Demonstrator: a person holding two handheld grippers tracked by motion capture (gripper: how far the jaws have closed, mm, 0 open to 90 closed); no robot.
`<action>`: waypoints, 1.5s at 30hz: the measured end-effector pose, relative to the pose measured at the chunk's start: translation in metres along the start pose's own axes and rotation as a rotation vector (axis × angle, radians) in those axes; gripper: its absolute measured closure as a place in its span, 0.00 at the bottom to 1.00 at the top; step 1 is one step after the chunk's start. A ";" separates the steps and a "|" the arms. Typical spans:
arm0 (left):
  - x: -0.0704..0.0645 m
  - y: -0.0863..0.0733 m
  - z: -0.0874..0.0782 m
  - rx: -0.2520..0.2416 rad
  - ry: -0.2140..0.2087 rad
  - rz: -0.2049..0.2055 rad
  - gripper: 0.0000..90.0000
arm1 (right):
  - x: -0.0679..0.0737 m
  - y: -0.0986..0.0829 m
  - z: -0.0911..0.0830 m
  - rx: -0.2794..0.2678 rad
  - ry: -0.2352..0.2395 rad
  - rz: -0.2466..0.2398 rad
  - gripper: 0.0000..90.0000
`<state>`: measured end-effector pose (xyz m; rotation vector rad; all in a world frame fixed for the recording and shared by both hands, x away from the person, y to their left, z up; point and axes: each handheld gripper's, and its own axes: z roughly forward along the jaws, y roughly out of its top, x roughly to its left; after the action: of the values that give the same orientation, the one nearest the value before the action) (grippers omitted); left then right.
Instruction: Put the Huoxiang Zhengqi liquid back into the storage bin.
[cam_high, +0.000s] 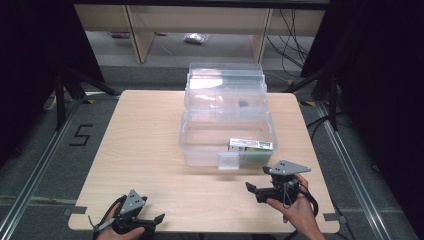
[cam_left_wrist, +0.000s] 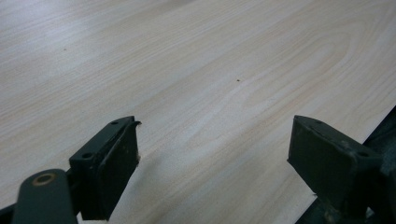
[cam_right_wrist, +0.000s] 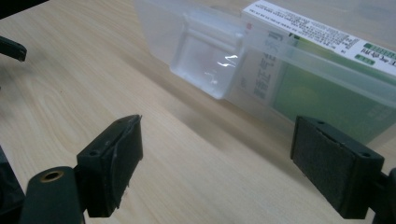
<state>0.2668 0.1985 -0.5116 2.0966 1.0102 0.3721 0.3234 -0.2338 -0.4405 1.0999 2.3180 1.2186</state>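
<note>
Both the left gripper (cam_high: 150, 222) and the right gripper (cam_high: 256, 186) wait wide open and empty near the tabletop's front edge, so the green-white box (cam_high: 251, 145) inside the clear plastic container (cam_high: 200, 145) seems untouched.

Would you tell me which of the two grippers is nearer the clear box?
The right gripper; it sits just before the clear box, whereas the left gripper lies at the table's near-left edge.

I count one clear plastic box (cam_high: 227, 145) on my one wooden table (cam_high: 145, 150), with one open lid (cam_high: 225, 85) behind it and one latch (cam_high: 228, 161) on its near wall. One green-and-white carton (cam_high: 251, 146) lies inside, at the near right. I hold two grippers: left (cam_high: 152, 222), right (cam_high: 252, 189).
</note>
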 end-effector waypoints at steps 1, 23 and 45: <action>0.000 0.000 -0.001 0.003 -0.011 0.002 0.17 | 0.000 -0.001 -0.001 0.011 0.005 0.004 0.20; -0.001 -0.001 -0.001 0.006 0.002 0.003 0.17 | 0.000 -0.037 -0.004 0.063 -0.005 0.066 0.18; -0.002 -0.001 0.000 0.011 -0.011 0.006 0.17 | 0.005 -0.062 -0.014 0.097 -0.036 0.089 0.18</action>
<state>0.2644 0.1974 -0.5124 2.1103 1.0017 0.3583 0.2813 -0.2594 -0.4816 1.2595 2.3460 1.1170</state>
